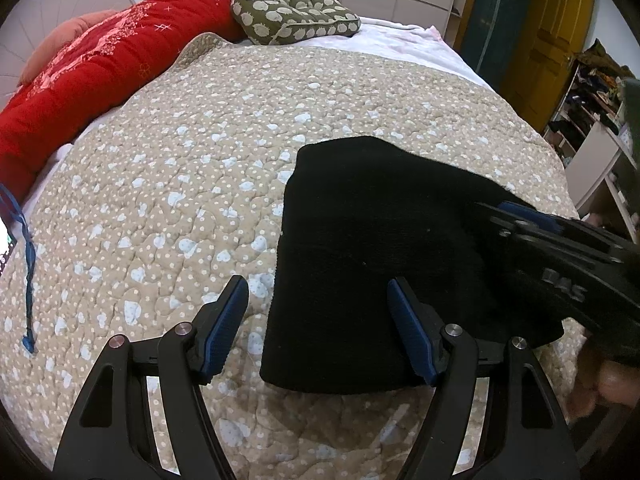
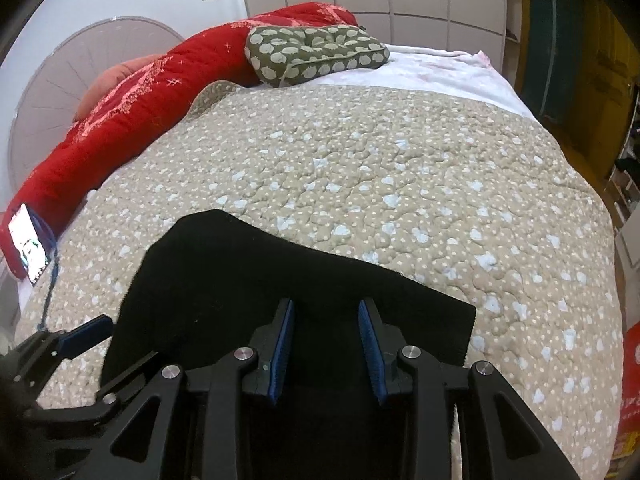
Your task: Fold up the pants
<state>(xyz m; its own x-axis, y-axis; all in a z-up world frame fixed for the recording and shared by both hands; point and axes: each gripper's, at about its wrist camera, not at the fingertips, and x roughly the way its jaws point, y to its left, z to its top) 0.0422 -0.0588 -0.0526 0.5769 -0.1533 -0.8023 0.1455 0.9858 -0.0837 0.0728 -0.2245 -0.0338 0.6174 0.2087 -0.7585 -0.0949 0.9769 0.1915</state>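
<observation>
The black pants [image 1: 368, 248] lie folded into a compact rectangle on the beige quilted bedspread [image 1: 180, 168]. My left gripper [image 1: 318, 292] is open, its fingers straddling the pants' near left edge, holding nothing. My right gripper [image 2: 326, 312] hovers over the near part of the pants [image 2: 248, 280], its jaws partly open with a clear gap and nothing between them. It also shows in the left wrist view [image 1: 560, 256] at the right, over the pants' right side. The left gripper's blue-padded fingers [image 2: 84, 332] show at the left of the right wrist view.
A red quilt [image 1: 100, 72] runs along the bed's far left side, with a green patterned cushion [image 1: 292, 16] at the far end. A lit phone [image 2: 30, 244] with a blue cord lies at the left edge. A yellow door [image 1: 548, 44] and shelves stand right.
</observation>
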